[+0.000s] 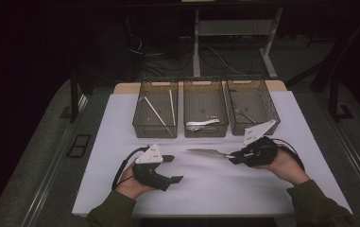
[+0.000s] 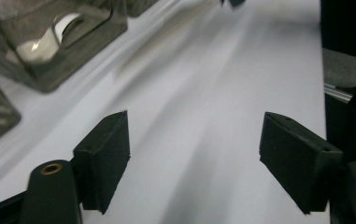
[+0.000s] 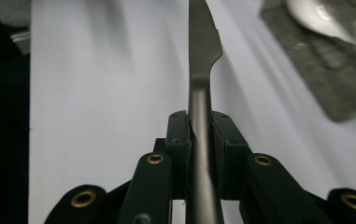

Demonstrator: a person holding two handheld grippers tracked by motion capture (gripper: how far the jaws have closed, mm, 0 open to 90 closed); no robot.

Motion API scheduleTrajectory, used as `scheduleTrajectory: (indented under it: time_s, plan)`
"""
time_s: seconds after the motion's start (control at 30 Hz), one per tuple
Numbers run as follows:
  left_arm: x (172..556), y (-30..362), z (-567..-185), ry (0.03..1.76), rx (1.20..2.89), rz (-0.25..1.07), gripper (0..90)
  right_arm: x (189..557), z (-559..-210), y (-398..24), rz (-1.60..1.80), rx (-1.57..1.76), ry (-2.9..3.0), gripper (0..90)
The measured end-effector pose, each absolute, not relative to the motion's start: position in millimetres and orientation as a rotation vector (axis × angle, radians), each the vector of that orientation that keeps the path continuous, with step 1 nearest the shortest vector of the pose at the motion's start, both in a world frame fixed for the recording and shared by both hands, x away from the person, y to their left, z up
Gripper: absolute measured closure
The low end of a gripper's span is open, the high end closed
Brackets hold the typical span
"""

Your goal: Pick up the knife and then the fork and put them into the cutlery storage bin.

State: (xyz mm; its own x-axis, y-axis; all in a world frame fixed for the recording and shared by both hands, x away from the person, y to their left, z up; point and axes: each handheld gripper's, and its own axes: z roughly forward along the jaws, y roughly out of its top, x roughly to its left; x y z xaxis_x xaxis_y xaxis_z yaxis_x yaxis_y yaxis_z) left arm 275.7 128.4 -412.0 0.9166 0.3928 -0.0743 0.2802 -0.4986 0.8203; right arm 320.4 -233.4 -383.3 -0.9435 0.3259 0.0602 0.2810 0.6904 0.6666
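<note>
Right gripper (image 1: 232, 157): clenched on the handle of a knife (image 1: 209, 152), carried above the desk (image 1: 121, 142), near the middle. Long axis of the knife roughly level, running left from the jaws, tip toward the scene's centre; handle end buried in the grip. Left gripper (image 1: 174, 169): released, jaws wide apart, nothing between them, held over the near left part of the desk, well apart from the knife tip.

Three wire-mesh bins in a row at the far edge. Left bin (image 1: 155, 109) with long thin sticks, probably chopsticks; middle bin (image 1: 205, 109) with a pale utensil lying against its near wall; right bin (image 1: 252, 106) with a small utensil, type too small to tell. From the right gripper, the right bin just beyond on the far side, the middle bin far and left. Judged next move: carry to one of the bins, then release; which bin suits the knife not settled by the frames. Blade axis currently across the bins' long sides, so a turn of the wrist likely needed before lowering.

Right gripper view: handle clamped squarely between both pads (image 3: 179, 140), serrated blade edge (image 3: 203, 37) visible, detail lost in the high view. Left gripper view: both pads (image 2: 104, 156) bare over blurred white desk surface, a bin corner holding a pale curved utensil (image 2: 49, 39) at upper left. High view alone: bin order and the spacing of both hands.
</note>
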Motion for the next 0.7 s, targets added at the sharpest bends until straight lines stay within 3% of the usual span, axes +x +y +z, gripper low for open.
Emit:
scheduleTrajectory:
  time_s: [0.53,0.7]
  plan:
    - [276.6,142.5,-427.4,0.621,2.087,0.220,1.5,354.5,-360.5,-283.8,1.194,0.775,2.628,78.4]
    - [278.1,141.8,-427.6,0.630,2.090,0.226,0.0,369.3,-352.8,-297.2,1.191,0.858,2.574,78.4]
